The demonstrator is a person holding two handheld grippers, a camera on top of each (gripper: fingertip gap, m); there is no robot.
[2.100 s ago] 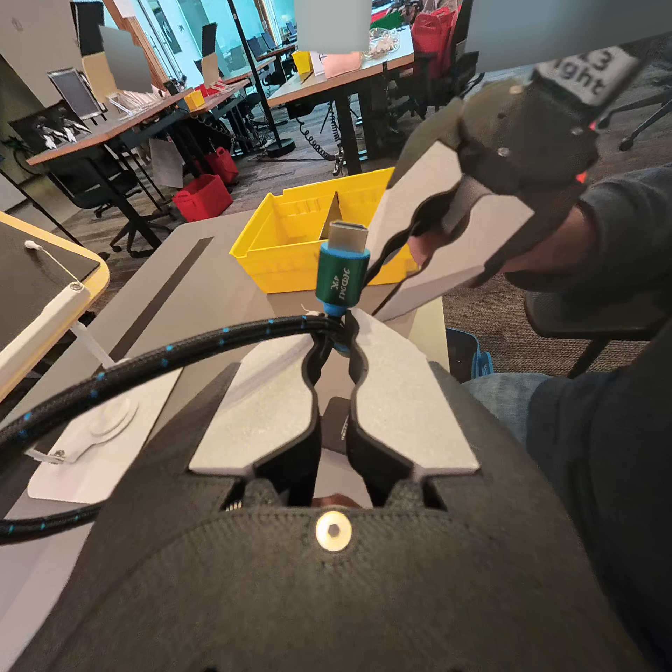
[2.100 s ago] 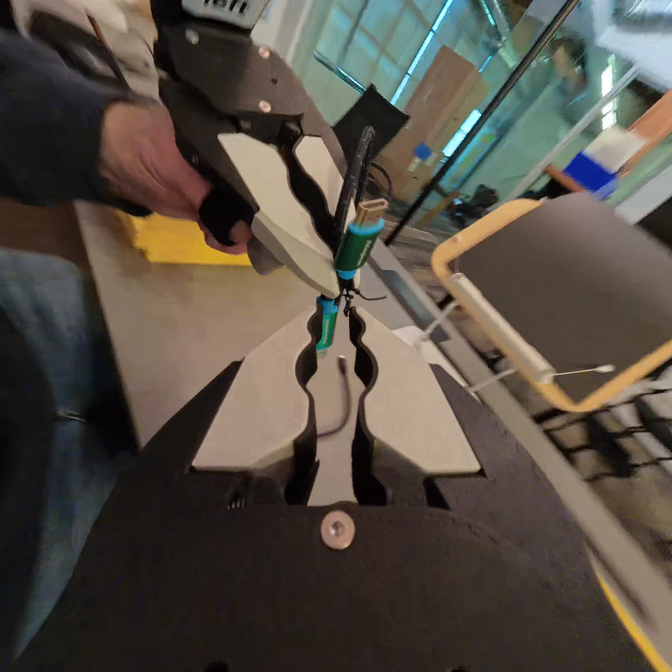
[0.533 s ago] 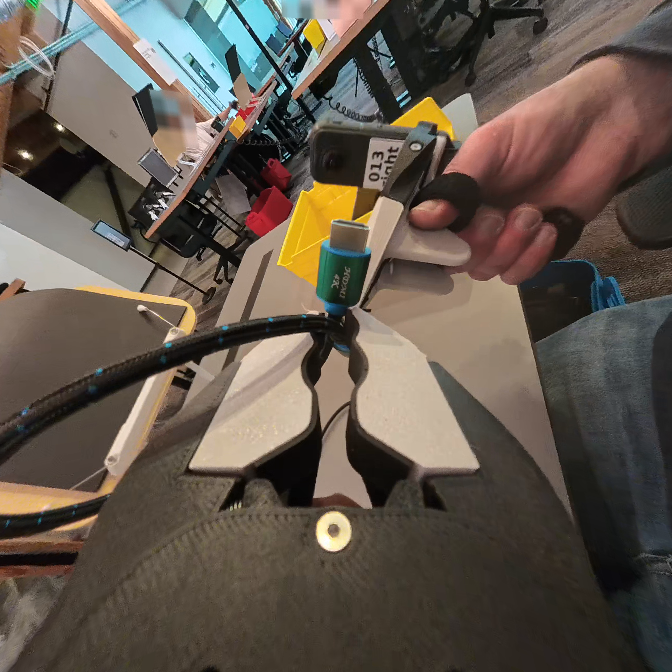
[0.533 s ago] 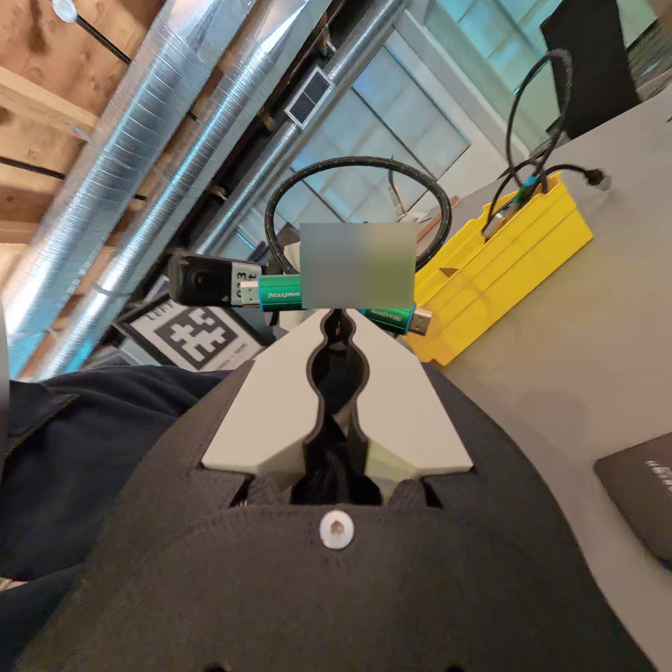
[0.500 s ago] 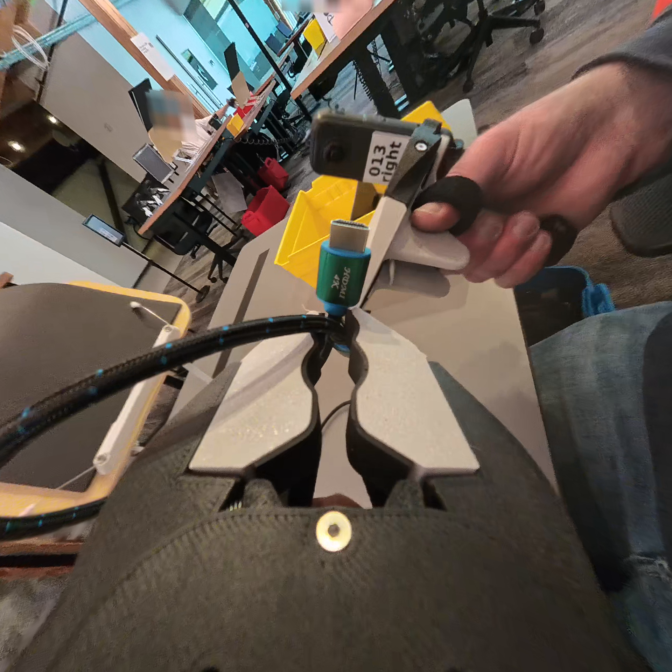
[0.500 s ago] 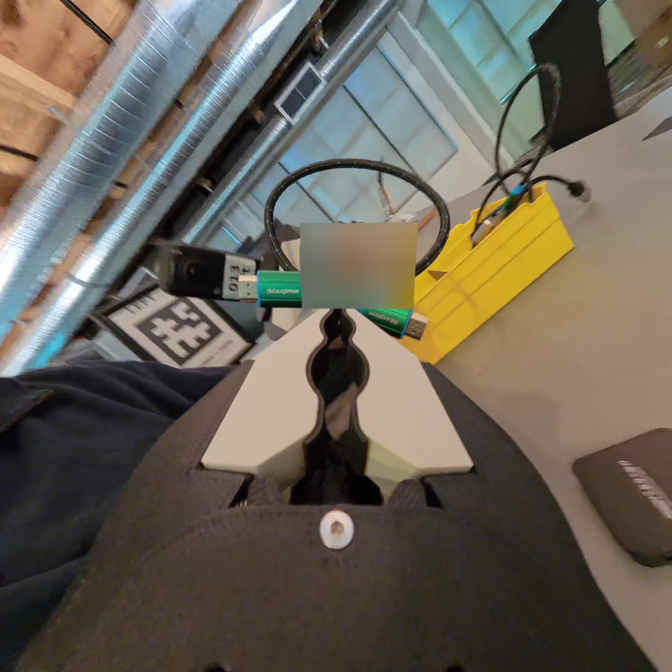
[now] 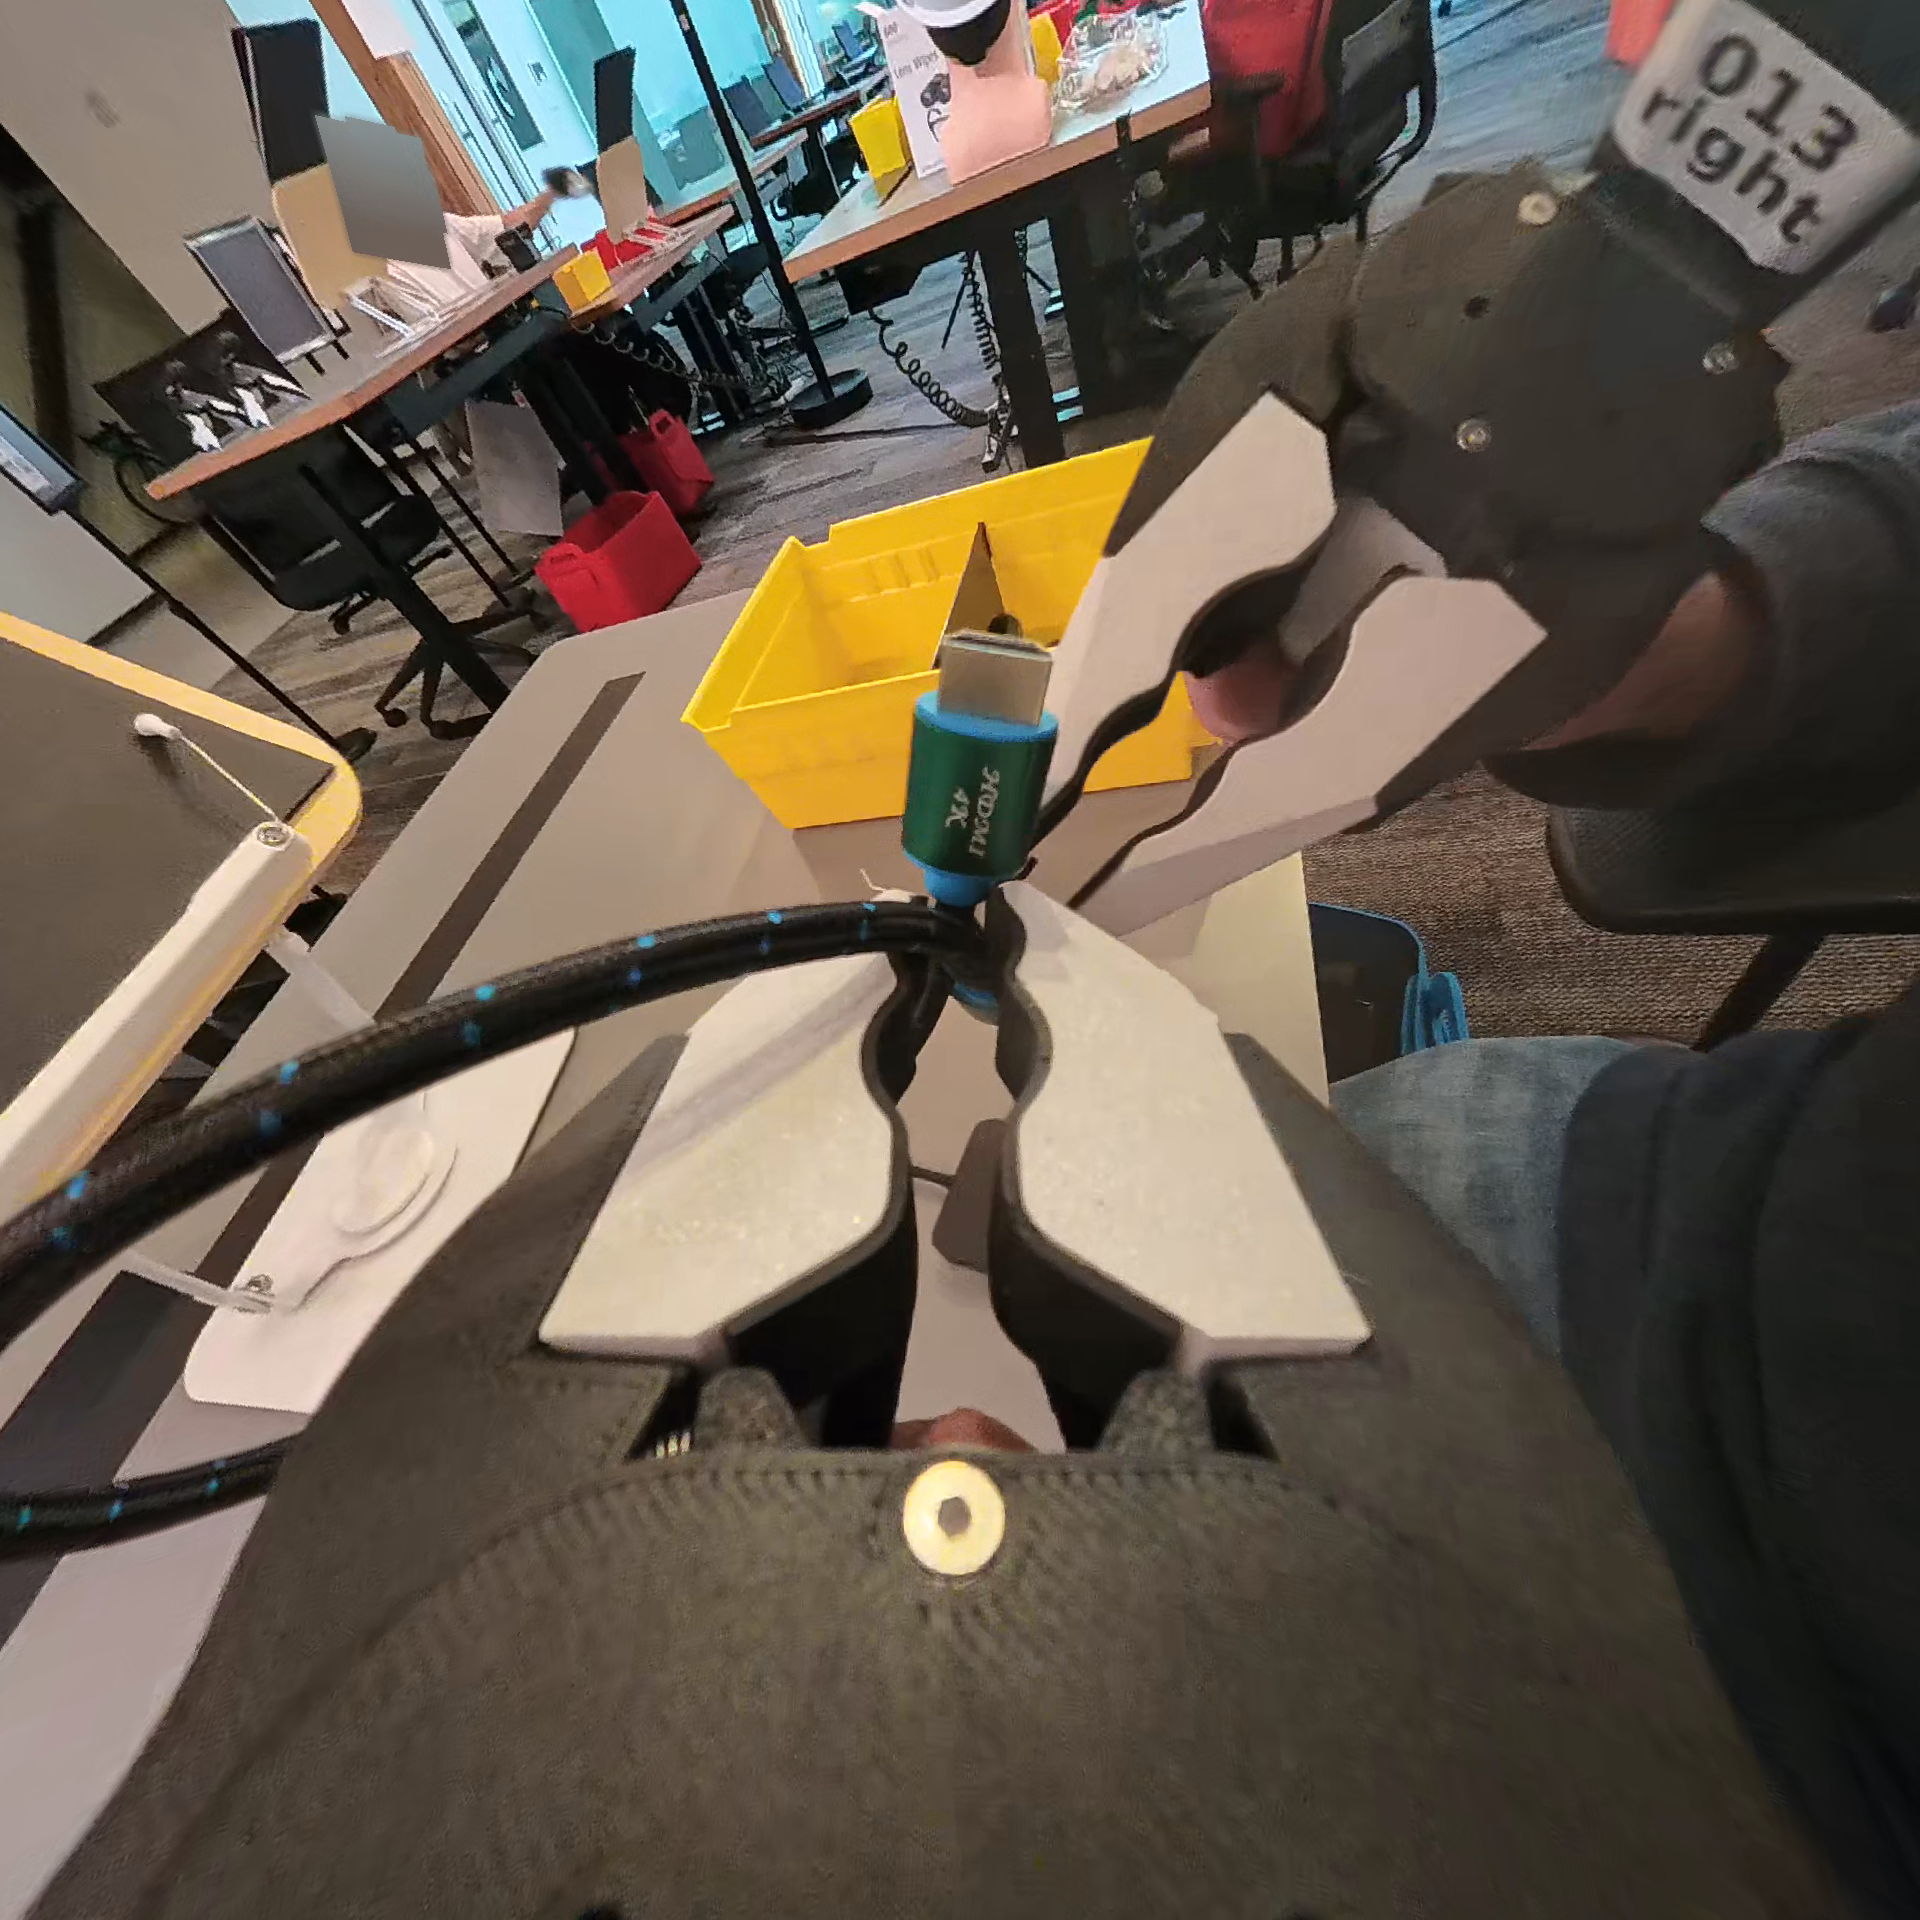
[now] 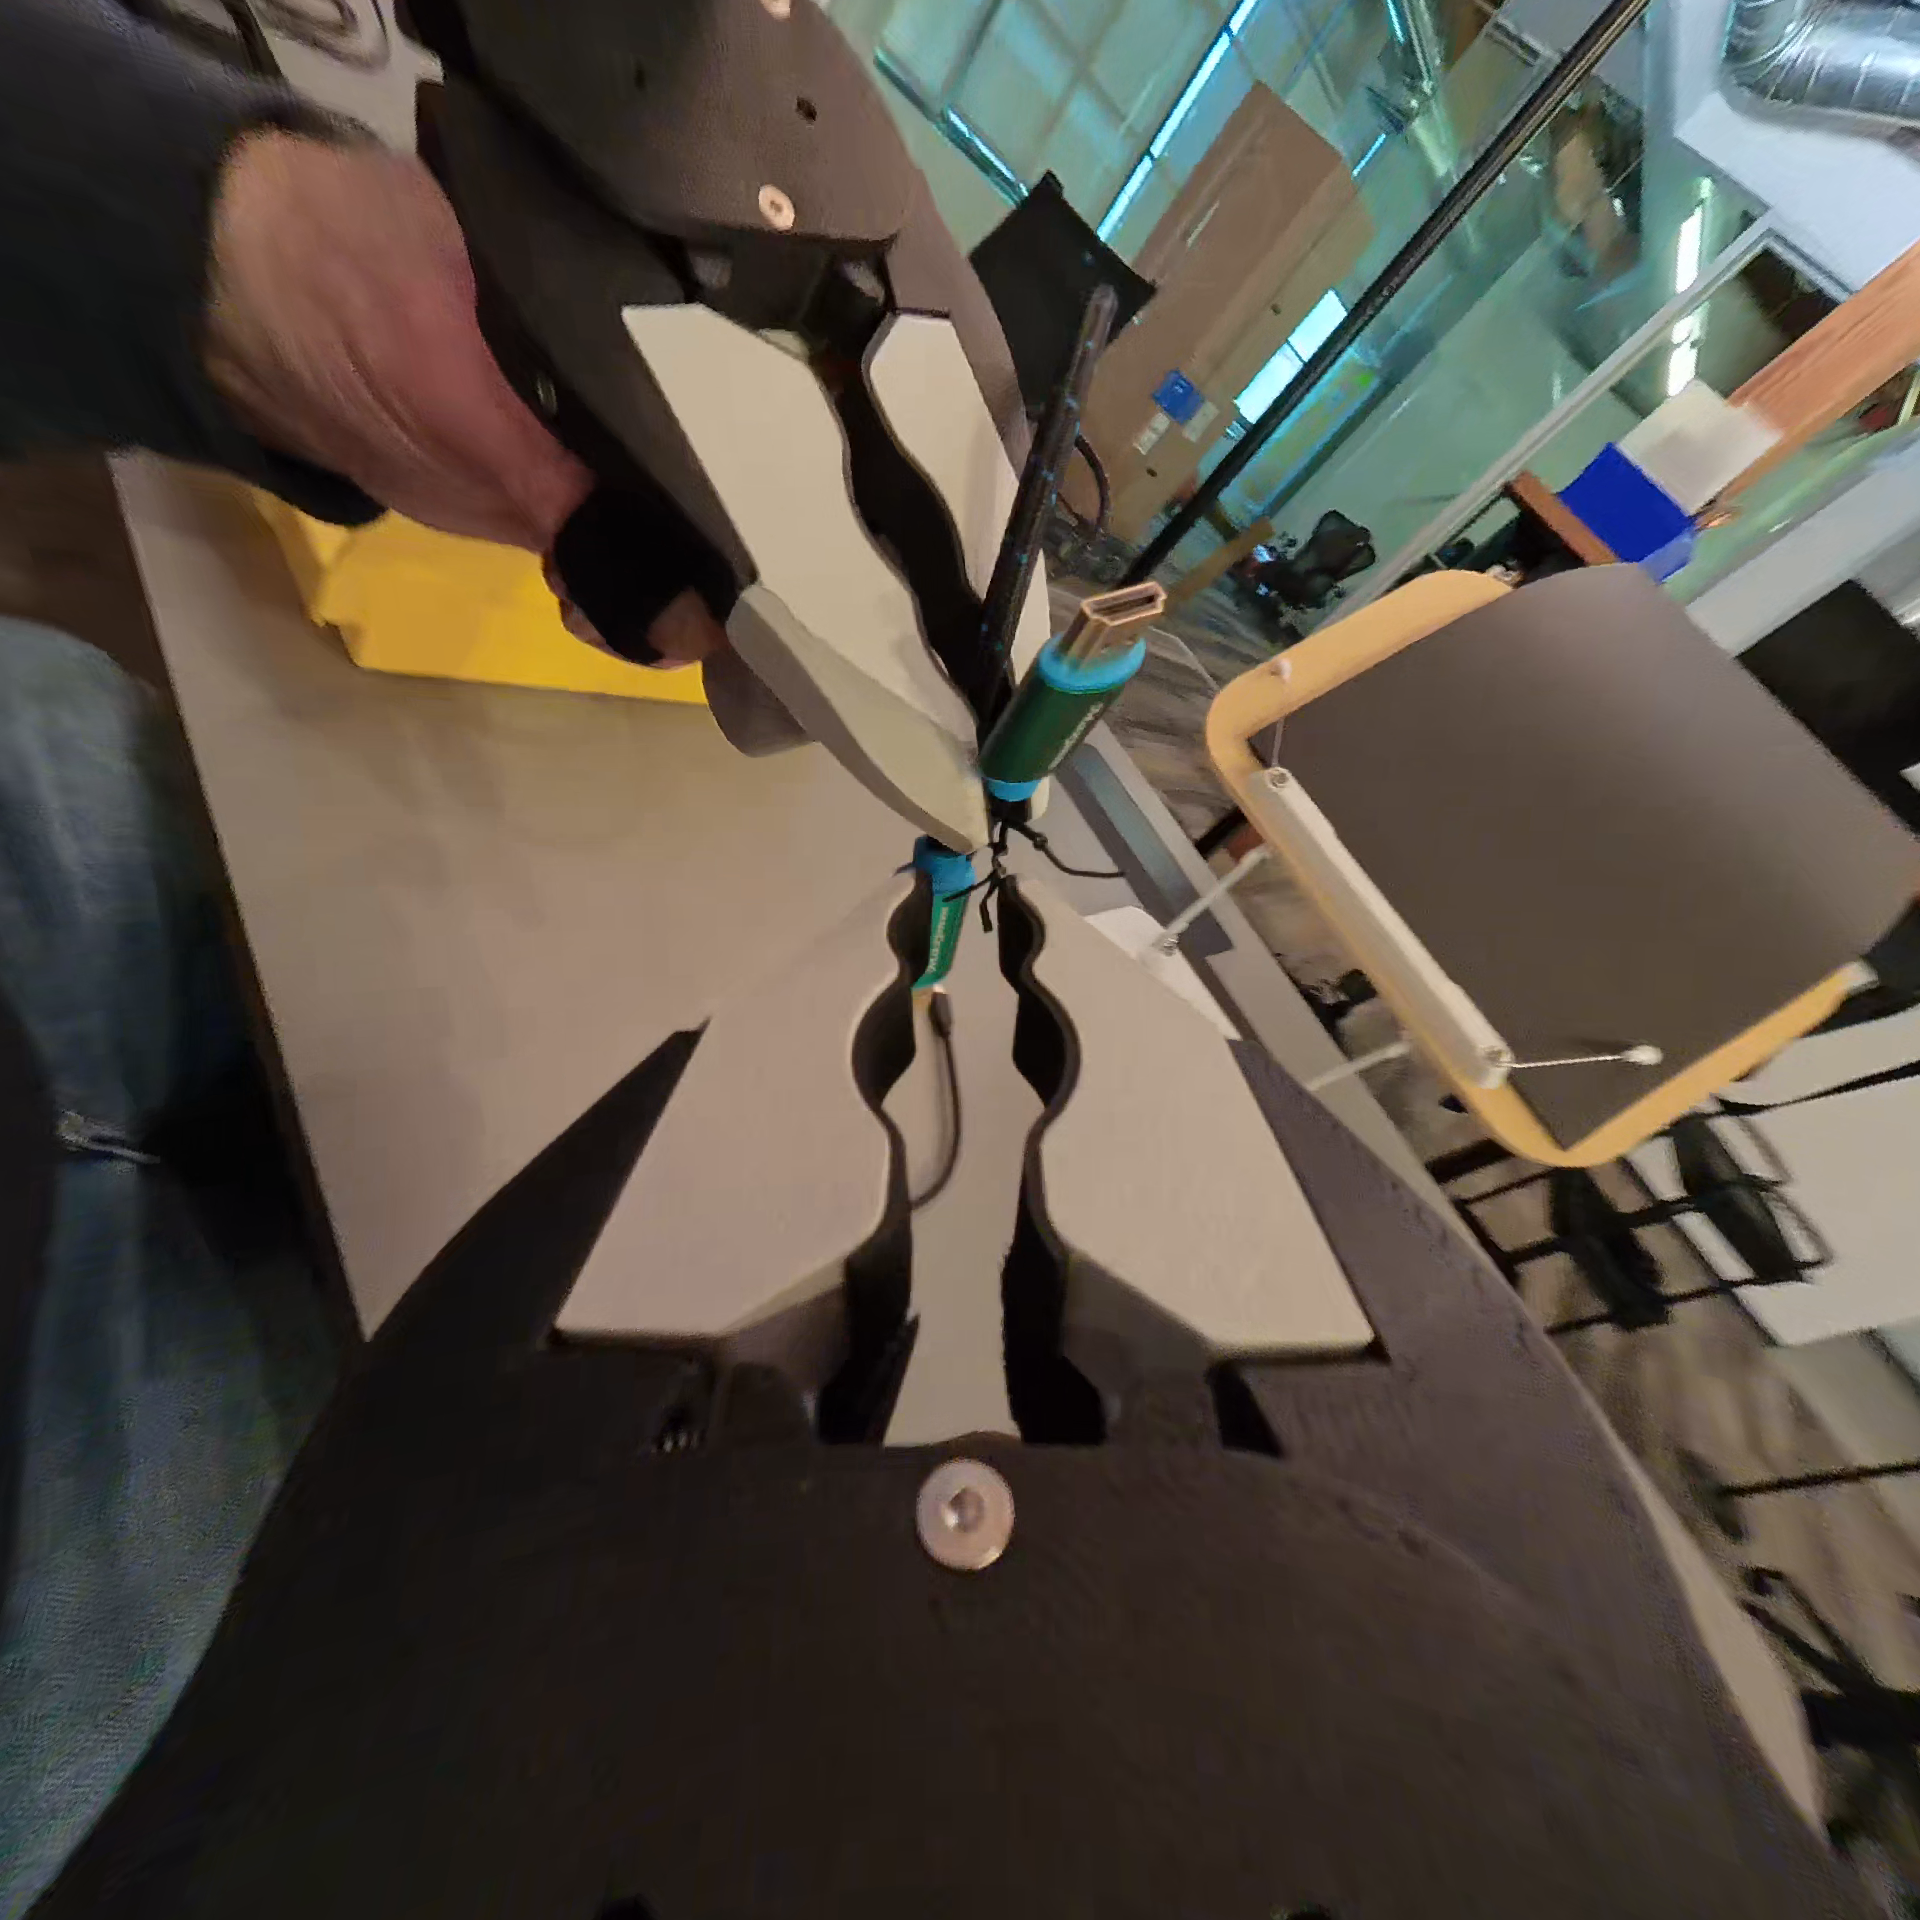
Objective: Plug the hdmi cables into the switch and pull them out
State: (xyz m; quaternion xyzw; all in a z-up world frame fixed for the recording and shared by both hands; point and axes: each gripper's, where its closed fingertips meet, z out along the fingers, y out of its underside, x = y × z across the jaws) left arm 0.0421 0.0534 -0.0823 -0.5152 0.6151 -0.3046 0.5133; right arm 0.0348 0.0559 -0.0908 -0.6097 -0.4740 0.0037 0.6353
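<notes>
A green HDMI plug (image 7: 977, 769) with a metal tip stands up just past my left gripper (image 7: 966, 920), which is shut on the black braided HDMI cable (image 7: 468, 1029) right below the plug. My right gripper (image 8: 964, 883) is shut on the same cable bundle, tip to tip with the left gripper (image 8: 966, 821). A second green plug (image 8: 940, 935) hangs between the right gripper's fingers. In the left wrist view the right gripper (image 7: 1049, 862) comes in from the upper right. A dark box, probably the switch (image 7: 961, 1195), lies on the grey table (image 7: 644, 831) below.
A yellow bin (image 7: 831, 665) stands at the table's far end. A black board with a yellow rim (image 7: 104, 831) stands to the left. A white pad (image 7: 343, 1247) and a thin black cord (image 8: 945, 1101) lie on the table. The person's leg in jeans (image 7: 1455, 1143) is at the right.
The right gripper has swung round, so its fingers now point at the left gripper's tips instead of its camera facing it. Both grippers kept their hold on the cable.
</notes>
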